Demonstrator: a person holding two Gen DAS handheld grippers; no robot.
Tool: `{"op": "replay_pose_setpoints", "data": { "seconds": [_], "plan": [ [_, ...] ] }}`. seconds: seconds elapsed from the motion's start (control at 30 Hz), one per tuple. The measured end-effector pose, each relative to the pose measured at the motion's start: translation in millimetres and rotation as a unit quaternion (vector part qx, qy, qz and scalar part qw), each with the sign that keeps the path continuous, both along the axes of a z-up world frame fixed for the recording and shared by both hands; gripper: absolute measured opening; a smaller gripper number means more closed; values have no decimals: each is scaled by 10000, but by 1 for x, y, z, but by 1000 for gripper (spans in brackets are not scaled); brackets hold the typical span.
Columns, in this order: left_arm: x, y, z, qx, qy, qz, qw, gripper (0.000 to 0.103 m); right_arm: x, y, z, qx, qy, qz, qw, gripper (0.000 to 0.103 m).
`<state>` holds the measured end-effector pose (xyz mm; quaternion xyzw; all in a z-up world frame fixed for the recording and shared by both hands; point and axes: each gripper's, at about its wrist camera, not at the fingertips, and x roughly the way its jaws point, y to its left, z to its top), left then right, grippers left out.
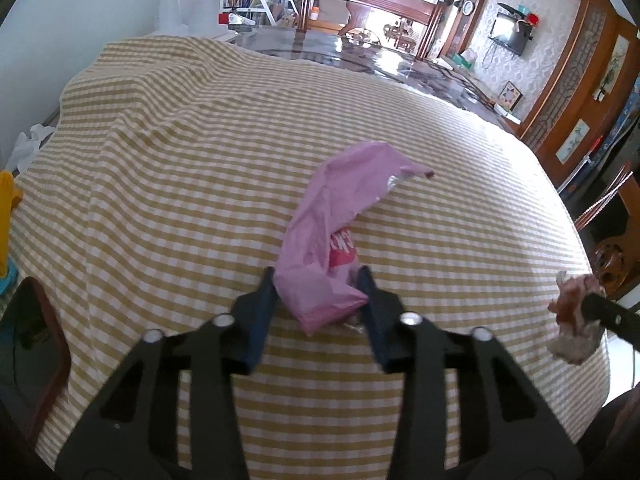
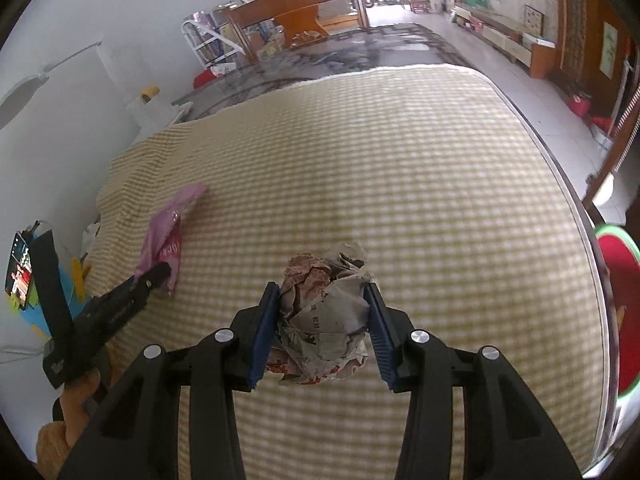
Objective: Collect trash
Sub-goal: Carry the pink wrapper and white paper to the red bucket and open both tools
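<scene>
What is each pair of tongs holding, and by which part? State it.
Left tongs: the thin pink plastic bag, pinched at its near end. Right tongs: the crumpled newspaper ball, clamped across its middle.

Each camera rides just behind its own gripper, looking steeply down along the two fingers at the checked tablecloth (image 1: 200, 160) (close enough that the fingers fill the lower frame). The left view catches the right gripper (image 1: 576, 322) at its right edge; the right view catches the left gripper (image 2: 162, 276) at its left. Both face the same far room.
</scene>
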<state>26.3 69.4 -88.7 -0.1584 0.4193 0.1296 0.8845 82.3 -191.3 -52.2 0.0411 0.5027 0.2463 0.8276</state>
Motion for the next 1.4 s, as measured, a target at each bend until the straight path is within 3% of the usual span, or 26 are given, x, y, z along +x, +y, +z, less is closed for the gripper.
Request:
{"op": "replay_pose_setpoints", "data": {
  "seconds": [0.5,0.73,0.87,1.13,1.4],
  "plan": [
    [-10,-3,16,230,-393,69,9989,23,-7,-17,2,3,-197,-170,9997,42],
    [-32,-8,41,664,-798,170,9945,22,-12,-36,16,145,-484,-248,9984,43],
    [-40,-21,46,628,-709,151,9954,22,-13,-54,21,160,-628,-403,9971,43],
    [-48,-63,56,168,-602,-62,9980,22,-25,-80,36,272,-874,-588,9941,43],
    [-39,-111,92,260,-852,-601,9942,22,-35,-115,45,604,-884,-948,9897,43]
  ]
}}
